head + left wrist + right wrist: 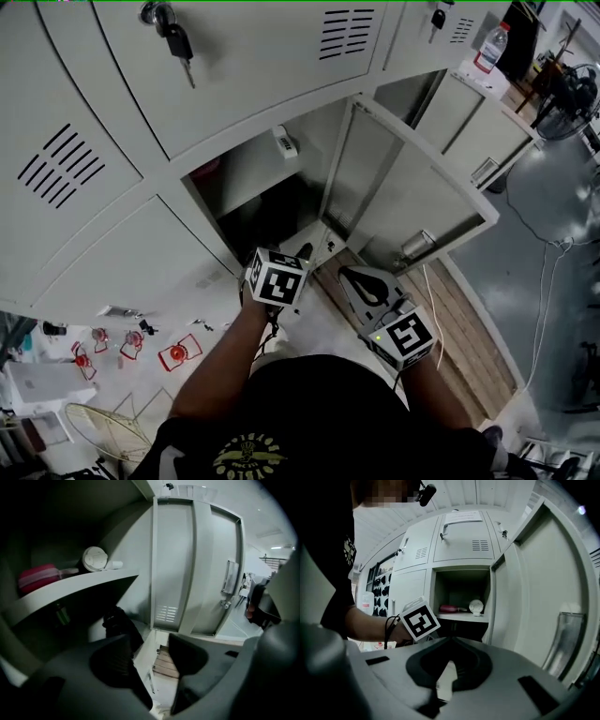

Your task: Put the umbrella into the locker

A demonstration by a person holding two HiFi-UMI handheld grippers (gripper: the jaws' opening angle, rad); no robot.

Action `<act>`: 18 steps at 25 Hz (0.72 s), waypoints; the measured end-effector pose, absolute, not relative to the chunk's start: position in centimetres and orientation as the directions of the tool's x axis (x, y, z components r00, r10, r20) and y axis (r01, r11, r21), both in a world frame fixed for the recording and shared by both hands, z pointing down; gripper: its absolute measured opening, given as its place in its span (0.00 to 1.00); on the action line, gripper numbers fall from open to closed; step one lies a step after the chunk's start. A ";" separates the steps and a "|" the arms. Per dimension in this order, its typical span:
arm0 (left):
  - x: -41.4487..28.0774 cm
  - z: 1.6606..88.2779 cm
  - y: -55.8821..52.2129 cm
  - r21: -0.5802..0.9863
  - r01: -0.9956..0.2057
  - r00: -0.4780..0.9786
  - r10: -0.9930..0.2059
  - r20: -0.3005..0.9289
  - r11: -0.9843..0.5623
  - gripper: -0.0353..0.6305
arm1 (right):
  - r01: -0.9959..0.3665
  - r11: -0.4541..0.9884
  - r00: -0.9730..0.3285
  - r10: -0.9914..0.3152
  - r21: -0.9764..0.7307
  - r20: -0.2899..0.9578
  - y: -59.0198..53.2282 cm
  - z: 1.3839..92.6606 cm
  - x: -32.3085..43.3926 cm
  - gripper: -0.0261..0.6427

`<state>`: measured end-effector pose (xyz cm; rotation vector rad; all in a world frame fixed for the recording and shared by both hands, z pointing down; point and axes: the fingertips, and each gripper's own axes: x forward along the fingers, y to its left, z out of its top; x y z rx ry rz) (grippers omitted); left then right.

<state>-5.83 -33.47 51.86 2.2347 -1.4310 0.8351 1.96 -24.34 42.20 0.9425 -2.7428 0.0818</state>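
Observation:
The black folded umbrella [121, 626] lies in the dark lower compartment of the open locker [281, 187], under its shelf [79, 584]. My left gripper [150, 641] is just outside the locker mouth, apart from the umbrella. Its jaws stand apart with nothing between them. In the head view the left gripper [302, 251] points into the opening, and the umbrella is lost in shadow there. My right gripper [450, 641] hangs back to the right, facing the locker, with its fingertips together and nothing held. It also shows in the head view as the right gripper [352, 274].
The locker door [412, 202] stands swung open to the right of both grippers. A pink pouch [37, 577] and a white round object [94, 558] rest on the shelf. Keys [176, 39] hang from the locker above. Wooden slats [464, 323] and cables [544, 281] lie on the floor.

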 end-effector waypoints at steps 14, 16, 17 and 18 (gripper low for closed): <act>-7.4 54.4 -23.9 0.003 -0.970 0.180 -0.710 0.681 -0.242 0.09 | -0.488 0.873 -0.850 -0.468 -0.027 0.242 -17.8 44.4 3.1 0.07; -8.2 54.6 -23.0 -0.016 -0.977 0.146 -0.724 0.674 -0.212 0.09 | -0.487 0.872 -0.852 -0.461 -0.052 0.247 -17.0 44.7 2.8 0.07; -8.6 54.7 -22.7 -0.023 -0.979 0.134 -0.731 0.669 -0.200 0.09 | -0.488 0.871 -0.852 -0.460 -0.062 0.249 -16.7 44.8 2.7 0.07; -8.9 54.7 -22.5 -0.025 -0.981 0.127 -0.736 0.665 -0.192 0.10 | -0.488 0.870 -0.853 -0.459 -0.067 0.250 -16.5 44.8 2.5 0.07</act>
